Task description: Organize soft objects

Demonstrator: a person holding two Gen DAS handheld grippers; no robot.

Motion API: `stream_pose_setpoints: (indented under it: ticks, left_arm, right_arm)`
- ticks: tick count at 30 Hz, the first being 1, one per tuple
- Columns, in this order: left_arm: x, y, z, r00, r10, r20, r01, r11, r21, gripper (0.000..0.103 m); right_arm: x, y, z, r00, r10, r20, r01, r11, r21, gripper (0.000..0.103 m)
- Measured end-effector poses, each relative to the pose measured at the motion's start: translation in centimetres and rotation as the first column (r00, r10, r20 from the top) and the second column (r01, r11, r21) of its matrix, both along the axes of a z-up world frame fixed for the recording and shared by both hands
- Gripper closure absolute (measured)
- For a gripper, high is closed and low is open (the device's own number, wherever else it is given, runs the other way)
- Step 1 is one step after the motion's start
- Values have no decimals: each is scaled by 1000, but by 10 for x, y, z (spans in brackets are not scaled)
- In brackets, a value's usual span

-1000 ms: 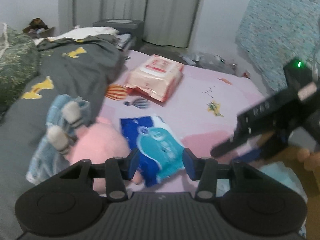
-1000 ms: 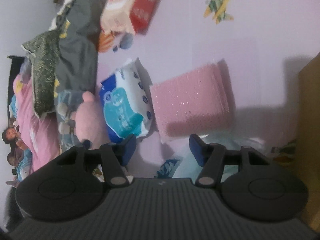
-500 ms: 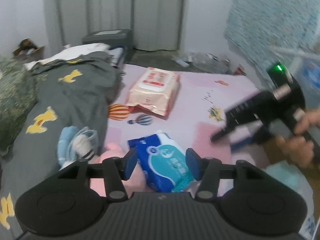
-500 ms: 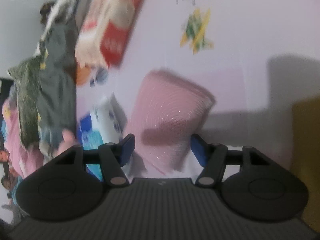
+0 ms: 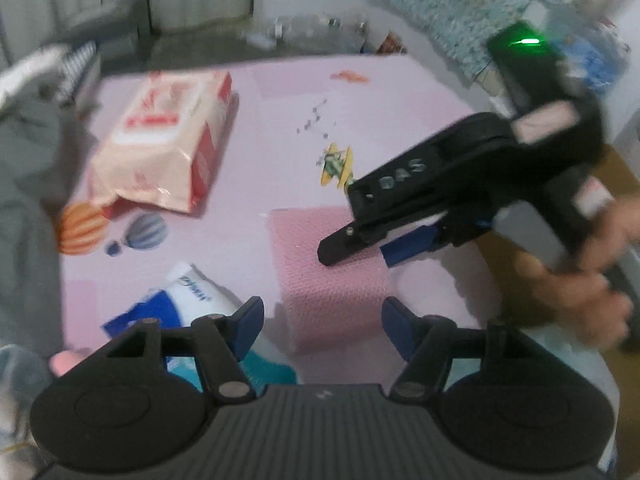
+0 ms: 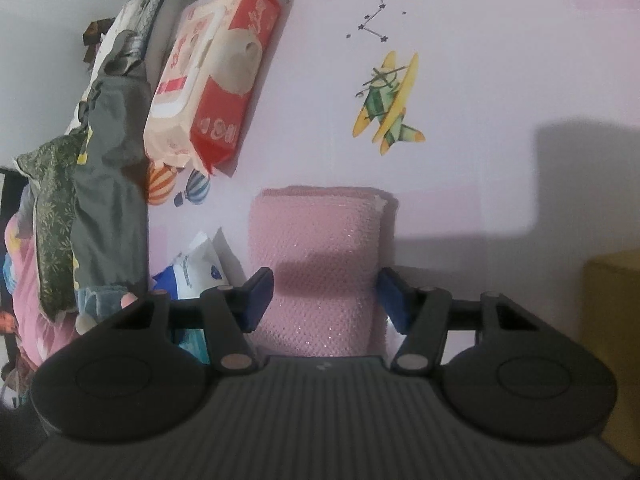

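A folded pink knitted cloth (image 5: 320, 276) lies flat on the pink printed bed sheet (image 5: 400, 92). My right gripper (image 5: 360, 252), held in a hand (image 5: 568, 292), comes down on the cloth's far right part. In the right wrist view the cloth (image 6: 320, 232) lies between the blue pads of the right gripper (image 6: 322, 300), one pad at each long edge; the jaws are closing and I see no squeeze. My left gripper (image 5: 322, 326) hovers over the cloth's near end. Its jaws are opening and hold nothing.
A red and white wipes pack (image 5: 160, 148) lies at the back left, and a blue and white tissue pack (image 5: 192, 300) sits just left of the cloth. A grey blanket (image 6: 108, 200) and a pink plush (image 5: 64, 360) fill the left. A yellow box (image 6: 612, 320) stands on the right.
The left gripper swung right, from over the blue tissue pack to the pink cloth, and its jaws widened. The right gripper came closer and squared up so the cloth lies between its pads.
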State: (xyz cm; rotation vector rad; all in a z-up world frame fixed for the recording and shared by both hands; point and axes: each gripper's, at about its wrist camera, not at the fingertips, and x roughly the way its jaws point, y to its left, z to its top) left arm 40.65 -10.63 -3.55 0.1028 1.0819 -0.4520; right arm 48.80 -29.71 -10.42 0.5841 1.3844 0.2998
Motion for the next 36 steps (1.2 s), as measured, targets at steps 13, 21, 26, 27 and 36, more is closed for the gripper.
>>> stream_pose_setpoints:
  ticks: [13,21,26,27,36]
  left_arm:
    - [39,-4,-29,978,121,-172,-128,991,-31,35]
    - [17,2,19,985,142,-98,-148,987,-59,35]
    - [-12,-8,69,990,140,-6,-140,986,-85,35]
    - [-18,-13,79,991,134,8,-133,987,-88,35]
    - [-72,-114,129,995,-23,101,35,993,-115,34]
  right_arm:
    - [2,-3,-7,1000,2,6,-2,998,65,63]
    - [-7,-9,24,998,-14,68,6,993,117,65]
    - [-26,-20,69,988,-15,153,-9,987,158,65]
    - [-33,-26,79,985,-22,170,-8,986,169,65]
    - [-114,-129,141,950,-143,278,87,975,206,65]
